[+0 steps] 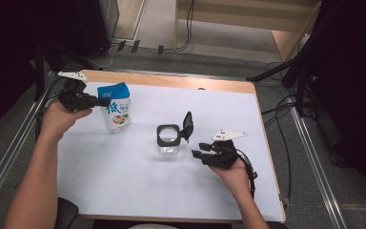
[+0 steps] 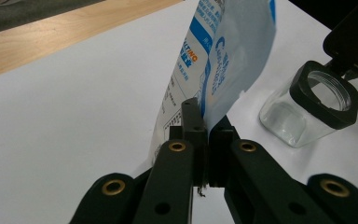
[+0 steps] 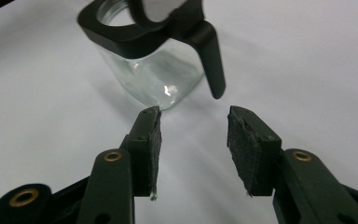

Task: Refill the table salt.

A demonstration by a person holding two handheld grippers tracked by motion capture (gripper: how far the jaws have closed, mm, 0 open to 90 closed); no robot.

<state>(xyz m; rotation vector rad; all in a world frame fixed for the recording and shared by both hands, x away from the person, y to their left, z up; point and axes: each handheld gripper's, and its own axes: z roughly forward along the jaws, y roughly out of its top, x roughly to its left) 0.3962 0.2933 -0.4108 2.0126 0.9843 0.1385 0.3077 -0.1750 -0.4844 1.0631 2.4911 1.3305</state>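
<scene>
The left tool [image 2: 204,135] has its jaws pressed together on the edge of a blue-and-white pouch [image 1: 116,109], which stands upright on the white desk [image 1: 124,176] at about 10 o'clock from the desk's centre. The right tool [image 3: 193,123] has its jaws spread wide with nothing between them, hovering near a clear glass jar [image 1: 168,140] with a black square rim. The jar sits near the desk's centre, its black lid [image 1: 188,126] hinged up at the jar's 2 o'clock.
</scene>
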